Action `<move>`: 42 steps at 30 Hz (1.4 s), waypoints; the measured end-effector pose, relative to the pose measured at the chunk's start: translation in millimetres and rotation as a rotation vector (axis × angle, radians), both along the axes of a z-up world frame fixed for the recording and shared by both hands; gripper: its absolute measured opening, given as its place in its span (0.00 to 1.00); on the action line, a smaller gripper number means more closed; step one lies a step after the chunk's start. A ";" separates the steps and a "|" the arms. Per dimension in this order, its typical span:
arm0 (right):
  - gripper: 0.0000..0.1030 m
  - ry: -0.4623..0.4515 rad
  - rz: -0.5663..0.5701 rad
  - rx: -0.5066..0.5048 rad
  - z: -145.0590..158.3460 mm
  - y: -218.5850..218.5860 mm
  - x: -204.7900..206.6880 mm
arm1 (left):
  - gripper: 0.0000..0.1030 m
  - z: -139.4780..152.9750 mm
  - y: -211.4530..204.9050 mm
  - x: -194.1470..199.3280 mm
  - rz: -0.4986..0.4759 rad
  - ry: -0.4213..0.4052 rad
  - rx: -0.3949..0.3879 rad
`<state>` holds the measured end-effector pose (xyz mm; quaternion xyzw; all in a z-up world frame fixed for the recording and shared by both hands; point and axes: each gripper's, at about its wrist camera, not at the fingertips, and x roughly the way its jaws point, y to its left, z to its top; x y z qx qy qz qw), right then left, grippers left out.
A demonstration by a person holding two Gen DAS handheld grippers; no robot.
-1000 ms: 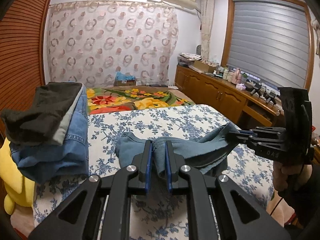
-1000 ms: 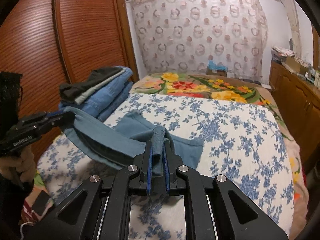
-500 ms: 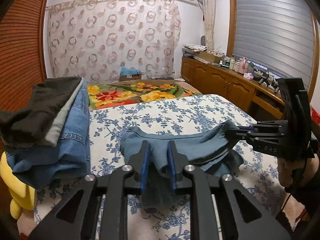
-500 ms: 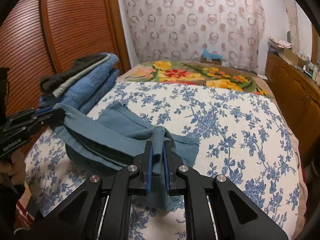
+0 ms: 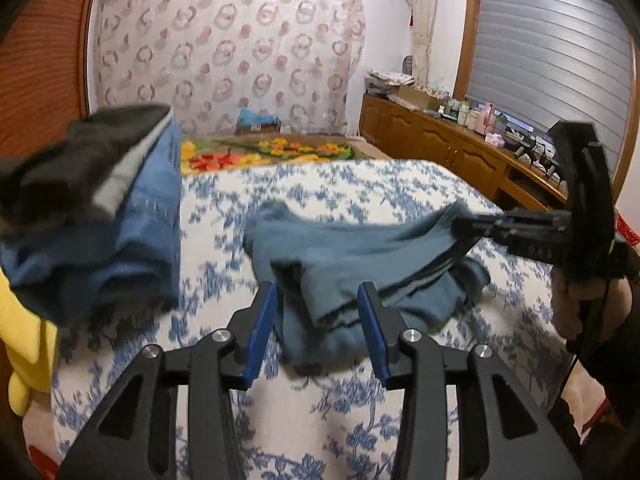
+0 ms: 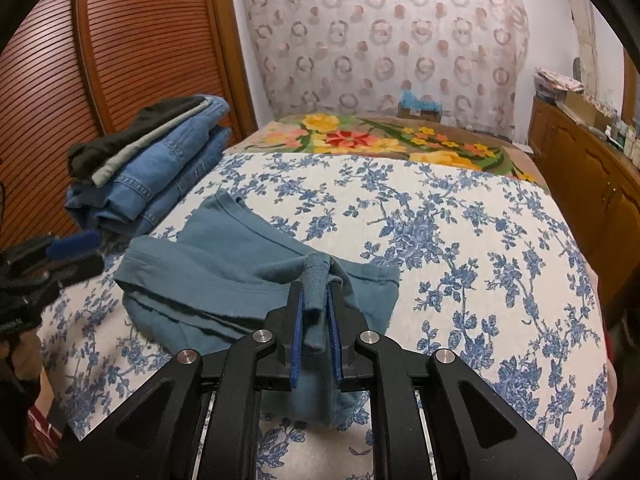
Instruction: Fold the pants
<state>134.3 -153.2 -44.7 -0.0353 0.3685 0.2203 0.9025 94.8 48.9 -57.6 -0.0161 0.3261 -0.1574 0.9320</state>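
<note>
matt teal cotton pants (image 6: 224,276), printed floral cloth bedspread (image 6: 460,240), glossy ribbed wooden wardrobe door (image 6: 132,52), denim stack (image 6: 160,176)

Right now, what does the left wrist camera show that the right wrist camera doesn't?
Left wrist only: the window blind, and the left gripper with its jaws apart, having just been opening, cloth loose between them.
Right wrist only: the right gripper clamped on a bunched edge.
Both: the teal pants on the floral bedspread, and the folded stack.
</note>
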 end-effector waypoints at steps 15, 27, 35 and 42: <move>0.40 0.051 0.047 -0.037 -20.4 -16.5 -33.7 | 0.34 -30.4 -7.0 -2.2 -0.026 0.088 0.032; 0.40 0.147 0.036 -0.016 -44.1 -20.2 -22.1 | 0.06 -35.4 -6.3 7.2 0.001 0.117 0.032; 0.04 0.116 0.067 -0.020 -40.3 -24.0 -29.4 | 0.03 -25.7 1.0 -9.7 -0.009 0.093 -0.009; 0.04 0.100 0.078 -0.008 -35.1 -33.2 -52.2 | 0.03 -15.3 -13.5 -41.5 -0.055 0.079 -0.028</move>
